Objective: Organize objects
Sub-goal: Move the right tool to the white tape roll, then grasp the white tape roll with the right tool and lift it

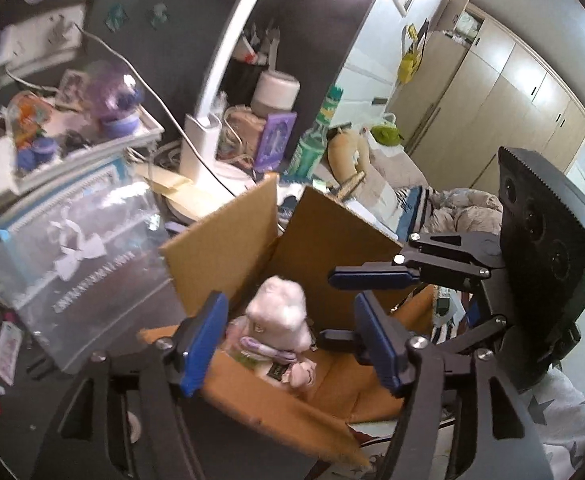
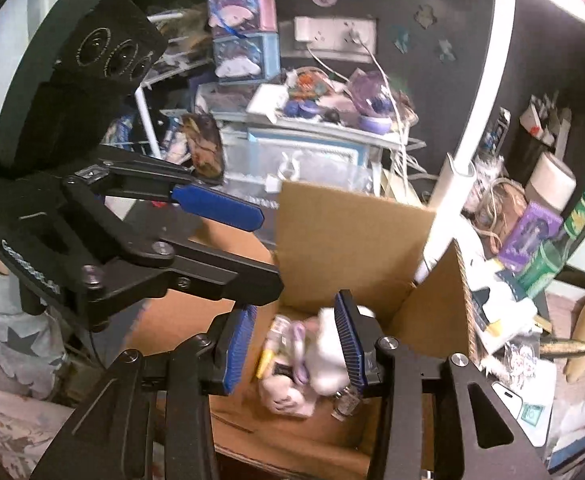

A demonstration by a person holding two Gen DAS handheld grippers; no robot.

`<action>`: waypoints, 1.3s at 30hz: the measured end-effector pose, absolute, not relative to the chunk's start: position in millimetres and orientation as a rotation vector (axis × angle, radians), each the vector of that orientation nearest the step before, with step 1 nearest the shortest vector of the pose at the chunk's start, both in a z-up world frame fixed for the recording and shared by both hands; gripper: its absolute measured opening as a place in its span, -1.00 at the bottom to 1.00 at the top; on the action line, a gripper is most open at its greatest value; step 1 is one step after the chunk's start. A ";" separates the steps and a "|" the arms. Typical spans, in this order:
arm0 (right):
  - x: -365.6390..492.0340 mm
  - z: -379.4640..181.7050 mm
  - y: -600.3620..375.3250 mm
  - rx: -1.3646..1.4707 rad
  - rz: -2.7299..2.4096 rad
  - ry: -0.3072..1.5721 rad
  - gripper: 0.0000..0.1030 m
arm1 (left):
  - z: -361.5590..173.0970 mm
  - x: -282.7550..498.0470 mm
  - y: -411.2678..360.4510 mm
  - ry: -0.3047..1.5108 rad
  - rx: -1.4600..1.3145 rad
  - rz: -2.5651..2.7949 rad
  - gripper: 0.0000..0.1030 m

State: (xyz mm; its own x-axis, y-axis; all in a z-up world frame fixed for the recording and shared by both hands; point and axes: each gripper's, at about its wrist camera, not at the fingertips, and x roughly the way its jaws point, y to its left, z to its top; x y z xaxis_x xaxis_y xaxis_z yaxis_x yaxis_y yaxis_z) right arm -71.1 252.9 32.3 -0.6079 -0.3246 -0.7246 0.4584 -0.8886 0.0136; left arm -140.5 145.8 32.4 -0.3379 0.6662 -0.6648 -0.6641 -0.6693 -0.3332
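An open cardboard box stands on the dark desk with its flaps up. A white and pink plush toy lies inside it; it also shows in the right wrist view with small items beside it. My left gripper is open and empty above the box's near edge, its blue pads either side of the plush. My right gripper is open and empty over the box too. The right gripper shows in the left wrist view, the left gripper in the right wrist view; both hang over the box.
A white lamp stands behind the box. A clear storage bin with a cluttered tray on top sits to the left. A green bottle, a purple box and a white jar stand behind. A bed lies to the right.
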 end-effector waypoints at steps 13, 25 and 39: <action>-35.0 34.9 119.9 0.848 -2.199 0.332 -0.29 | 49.5 -74.2 9.3 -0.071 -0.863 2.378 0.55; -82.5 -81.9 59.5 1.121 -2.194 0.298 0.27 | -35.2 -51.1 -82.9 -0.258 -1.017 2.514 0.62; -131.6 -138.2 63.1 1.176 -2.317 0.402 -0.08 | -76.8 -48.7 -96.3 -0.337 -1.102 2.479 0.62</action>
